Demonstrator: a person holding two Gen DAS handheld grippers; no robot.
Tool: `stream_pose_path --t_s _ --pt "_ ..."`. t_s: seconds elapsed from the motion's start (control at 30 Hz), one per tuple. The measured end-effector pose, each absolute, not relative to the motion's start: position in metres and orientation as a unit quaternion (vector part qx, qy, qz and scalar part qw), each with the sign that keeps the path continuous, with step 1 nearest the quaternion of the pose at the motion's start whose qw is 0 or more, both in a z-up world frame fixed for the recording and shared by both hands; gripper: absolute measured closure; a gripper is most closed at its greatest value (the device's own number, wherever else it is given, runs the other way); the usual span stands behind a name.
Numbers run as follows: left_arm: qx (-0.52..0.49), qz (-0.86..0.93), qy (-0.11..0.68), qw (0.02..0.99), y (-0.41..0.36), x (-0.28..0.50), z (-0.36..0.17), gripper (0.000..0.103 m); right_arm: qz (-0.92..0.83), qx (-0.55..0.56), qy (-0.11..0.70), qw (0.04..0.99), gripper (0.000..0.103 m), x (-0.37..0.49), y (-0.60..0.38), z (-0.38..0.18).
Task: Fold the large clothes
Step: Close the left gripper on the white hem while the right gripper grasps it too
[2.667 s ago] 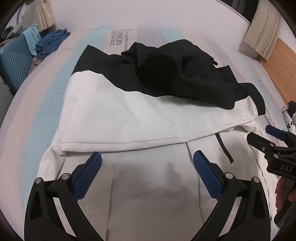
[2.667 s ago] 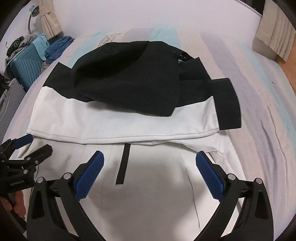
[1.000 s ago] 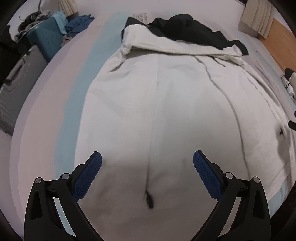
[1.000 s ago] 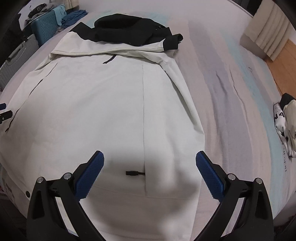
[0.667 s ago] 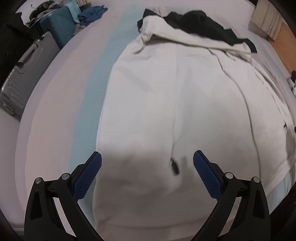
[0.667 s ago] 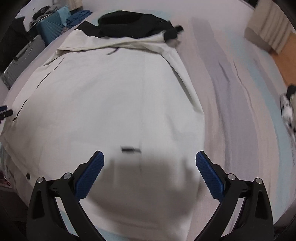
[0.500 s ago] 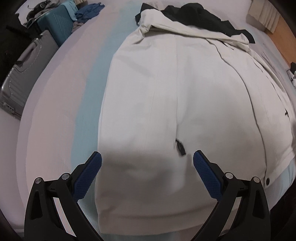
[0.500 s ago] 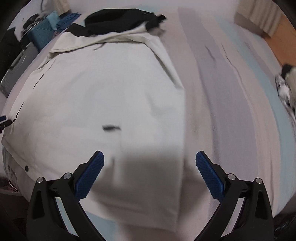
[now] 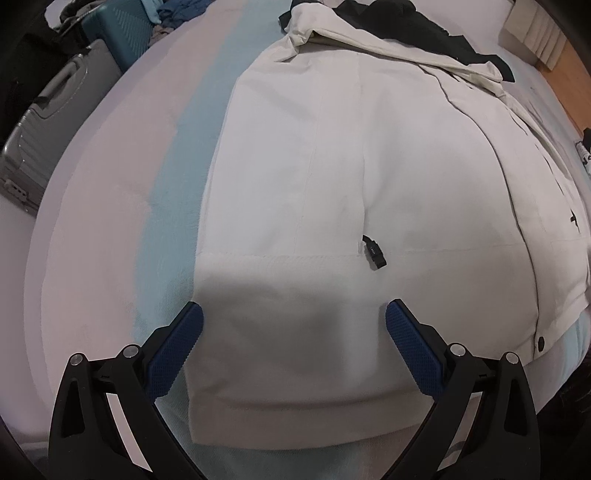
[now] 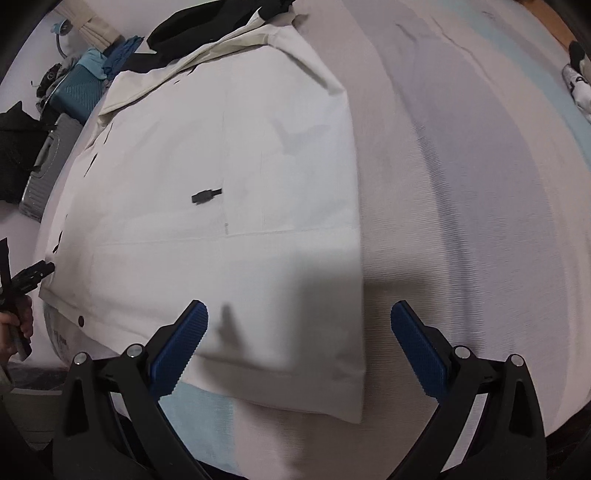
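Both the left gripper (image 9: 293, 345) and right gripper (image 10: 299, 341) hover spread over the white coat's hem (image 9: 295, 424); pinching only the top layer risks a skewed fold.

a wide bed (image 9: 110, 229) fills the room, its cover striped in pale lilac, grey and light blue (image 10: 461, 155). beside its far left corner stand a grey hard-shell suitcase (image 9: 40, 122) and a teal suitcase (image 9: 114, 26) with blue clothes heaped on top (image 10: 122, 51). cream curtains (image 10: 96, 29) hang against a white wall behind them. wooden flooring (image 9: 569, 74) shows past the bed's right side. the light is soft and dim.
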State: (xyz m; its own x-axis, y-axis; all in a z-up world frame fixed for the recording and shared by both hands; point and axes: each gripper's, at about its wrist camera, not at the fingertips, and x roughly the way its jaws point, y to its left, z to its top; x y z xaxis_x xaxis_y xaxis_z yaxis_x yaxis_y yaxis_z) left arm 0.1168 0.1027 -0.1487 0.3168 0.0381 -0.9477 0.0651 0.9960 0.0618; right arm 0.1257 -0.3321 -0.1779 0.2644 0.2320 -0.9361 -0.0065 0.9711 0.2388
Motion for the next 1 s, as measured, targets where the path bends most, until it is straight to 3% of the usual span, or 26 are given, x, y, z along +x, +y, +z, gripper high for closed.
stream_pose_path --t_s 0.27,0.53,0.83,0.97,1.0 --pt "0.030 0.000 0.591 0.806 0.120 0.116 -0.153 0.006 0.085 0.080 0.621 0.775 0.017 0.124 -0.322 -0.195" --pt "0.037 -0.012 0.593 0.804 0.121 0.117 -0.155 0.006 0.047 0.112 0.627 0.770 0.055 0.118 -0.343 -0.199" --pt "0.035 -0.020 0.597 0.801 0.127 0.115 -0.157 0.006 0.050 0.116 0.636 0.762 0.053 0.125 -0.341 -0.202" --pt "0.031 -0.025 0.600 0.799 0.129 0.116 -0.160 0.006 0.058 0.096 0.635 0.765 0.090 0.126 -0.330 -0.194" --pt "0.030 -0.026 0.600 0.799 0.129 0.116 -0.160 0.006 0.058 0.093 0.635 0.765 0.094 0.126 -0.327 -0.193"
